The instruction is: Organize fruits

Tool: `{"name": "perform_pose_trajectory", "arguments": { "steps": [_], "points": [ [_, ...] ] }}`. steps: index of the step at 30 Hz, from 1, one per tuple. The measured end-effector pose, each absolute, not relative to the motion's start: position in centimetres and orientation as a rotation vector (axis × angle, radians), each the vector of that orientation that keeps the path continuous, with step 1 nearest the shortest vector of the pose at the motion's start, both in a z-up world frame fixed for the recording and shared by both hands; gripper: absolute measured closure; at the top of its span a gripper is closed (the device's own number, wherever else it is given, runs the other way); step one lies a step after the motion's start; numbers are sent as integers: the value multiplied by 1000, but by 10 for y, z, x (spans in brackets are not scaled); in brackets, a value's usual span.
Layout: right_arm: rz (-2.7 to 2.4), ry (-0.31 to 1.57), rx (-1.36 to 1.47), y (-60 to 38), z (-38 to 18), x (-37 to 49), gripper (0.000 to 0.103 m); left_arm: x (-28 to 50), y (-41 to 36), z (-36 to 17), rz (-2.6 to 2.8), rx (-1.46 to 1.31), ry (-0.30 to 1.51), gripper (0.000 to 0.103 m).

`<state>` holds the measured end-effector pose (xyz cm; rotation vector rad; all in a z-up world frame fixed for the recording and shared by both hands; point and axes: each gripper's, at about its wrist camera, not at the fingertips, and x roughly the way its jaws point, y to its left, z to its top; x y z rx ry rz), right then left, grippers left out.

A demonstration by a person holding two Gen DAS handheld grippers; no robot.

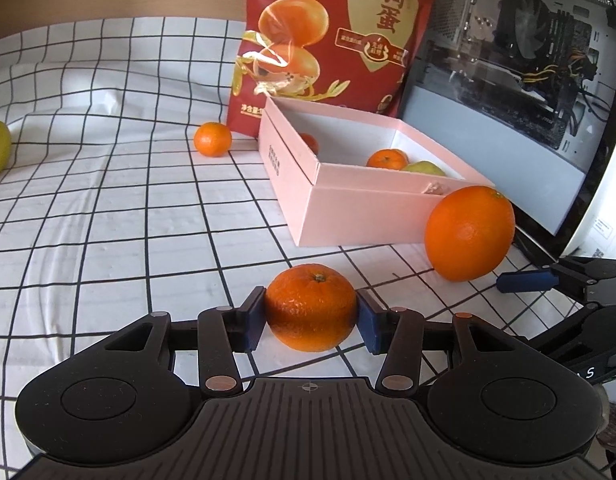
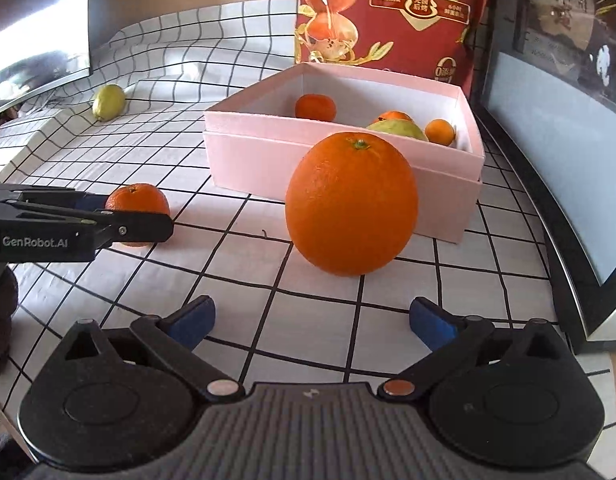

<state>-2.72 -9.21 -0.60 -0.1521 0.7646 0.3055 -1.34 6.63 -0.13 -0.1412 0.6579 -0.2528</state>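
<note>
The left gripper (image 1: 311, 314) pinches a mandarin (image 1: 310, 306) resting on the checked cloth (image 1: 107, 220). The right gripper (image 2: 311, 322) is spread wide, facing a large orange (image 2: 351, 204) beside the pink box (image 2: 259, 160) holding 4 fruits.

Both wrist cameras sit low over the checked cloth (image 1: 107, 240), facing the pink box (image 1: 348, 216) close ahead. Left view looks from left of right view. Shared: box, large orange (image 2: 351, 204), red bag (image 2: 388, 20).

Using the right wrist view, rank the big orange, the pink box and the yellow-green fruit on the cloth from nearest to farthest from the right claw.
1. Big orange, straight ahead.
2. Pink box, behind it.
3. Yellow-green fruit, far left.
</note>
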Motion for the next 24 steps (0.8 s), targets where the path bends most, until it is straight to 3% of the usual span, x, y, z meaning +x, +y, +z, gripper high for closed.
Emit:
{"name": "perform_pose_trajectory", "arguments": {
  "steps": [7,13,19,21,24],
  "points": [
    [303,794,-146,-92,-2,-25,1,-26,58,-1,-186,-124,643,51],
    [282,825,27,-102,7,-1,8,-28,57,0,-179,-107,640,51],
    [228,766,-16,-92,12,4,27,-28,61,-1,-186,-136,645,51],
    [220,756,-25,-91,14,2,39,-28,61,-1,-187,-138,645,51],
    [232,765,-37,-92,18,-2,40,-27,60,0,-188,-144,645,51]
  ]
}}
